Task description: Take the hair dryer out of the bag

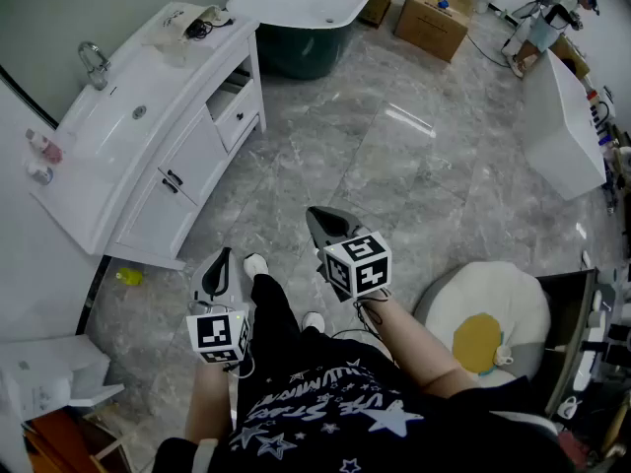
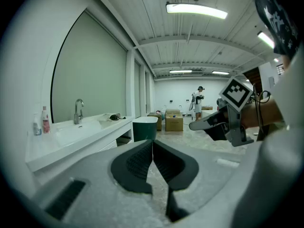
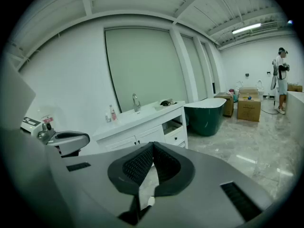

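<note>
Showing the hair dryer (image 1: 207, 20) as a small dark shape, lying inside a clear bag (image 1: 182, 30) at the vanity counter's (image 1: 84, 170) end nearest the bathtub (image 1: 296, 3). Hovering well apart from it over the floor (image 1: 394, 156), left gripper (image 1: 219, 267) and right gripper (image 1: 321, 222), jaws pressing together on nothing.

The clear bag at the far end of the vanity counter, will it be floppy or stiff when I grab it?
Probably floppy: the bag looks like thin crumpled plastic slumped on the counter. The dark thing inside likely weighs one end down, so the bag may sag when lifted.
</note>
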`<state>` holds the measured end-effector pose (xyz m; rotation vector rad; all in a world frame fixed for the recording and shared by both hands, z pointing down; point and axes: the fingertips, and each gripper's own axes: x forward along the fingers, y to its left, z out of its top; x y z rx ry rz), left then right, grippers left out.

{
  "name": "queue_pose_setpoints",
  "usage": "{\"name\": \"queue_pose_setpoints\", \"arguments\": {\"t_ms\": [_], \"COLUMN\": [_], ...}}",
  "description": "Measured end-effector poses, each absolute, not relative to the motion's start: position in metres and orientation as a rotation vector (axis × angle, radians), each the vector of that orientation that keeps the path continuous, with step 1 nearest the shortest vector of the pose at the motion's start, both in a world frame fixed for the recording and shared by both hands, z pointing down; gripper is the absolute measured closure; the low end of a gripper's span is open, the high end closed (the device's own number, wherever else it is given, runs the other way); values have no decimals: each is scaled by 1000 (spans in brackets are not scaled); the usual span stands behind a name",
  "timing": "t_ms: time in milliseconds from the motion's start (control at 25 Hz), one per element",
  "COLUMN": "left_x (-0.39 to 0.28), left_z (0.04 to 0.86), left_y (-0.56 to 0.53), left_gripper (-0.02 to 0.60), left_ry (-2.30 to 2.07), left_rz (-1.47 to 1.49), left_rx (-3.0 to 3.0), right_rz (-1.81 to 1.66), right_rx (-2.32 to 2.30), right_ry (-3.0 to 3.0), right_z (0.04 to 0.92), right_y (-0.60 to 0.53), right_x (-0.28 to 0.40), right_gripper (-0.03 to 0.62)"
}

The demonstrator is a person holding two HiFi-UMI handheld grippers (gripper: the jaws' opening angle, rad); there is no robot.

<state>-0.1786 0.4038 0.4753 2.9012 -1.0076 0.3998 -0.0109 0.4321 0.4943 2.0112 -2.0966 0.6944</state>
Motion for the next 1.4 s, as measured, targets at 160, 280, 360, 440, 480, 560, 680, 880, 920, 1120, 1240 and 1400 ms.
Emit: {"name": "queue_pose_setpoints", "arguments": {"t_ms": [160, 280, 360, 440, 480, 560, 680, 880, 920, 1120, 1240, 1400], "left_x": [-192, -202, -208, -213, -215, -219, -223, -227, -227, -216, -205, -189], "left_z": [475, 478, 480, 483, 484, 485, 481, 471, 470, 480, 484, 491], "left_y": [413, 416, 416, 416, 416, 413, 405, 379, 373, 330, 289, 221], "left_gripper": [558, 558, 558, 558, 558, 560, 558, 557, 553, 346, 299, 281], "left_ry": [-1024, -1043, -1055, -1065, -1070, -1078, -1089, -1146, -1153, -1117, -1120, -1090], "left_rz": [399, 401, 402, 399, 395, 383, 353, 297, 291, 263, 240, 249], "left_rx": [2890, 2869, 2856, 2843, 2835, 2821, 2813, 2812, 2812, 2774, 2761, 2751], "right_rz": [688, 682, 682, 689, 694, 699, 690, 651, 652, 648, 650, 686], "right_rx": [2001, 1985, 1974, 1958, 1951, 1941, 1942, 1985, 1980, 1939, 1943, 1976], "right_ry": [-2102, -2111, -2121, -2150, -2167, -2187, -2200, -2213, -2225, -2265, -2261, -2208], "right_z": [493, 493, 494, 494, 494, 494, 490, 479, 478, 475, 478, 487], "right_y": [441, 442, 442, 441, 440, 437, 428, 403, 397, 357, 317, 252], "right_x": [-23, -33, -38, -43, -46, -49, -51, -47, -48, -45, -32, -12], "right_gripper": [591, 591, 591, 591, 591, 591, 591, 589, 584, 453, 365, 294]}}
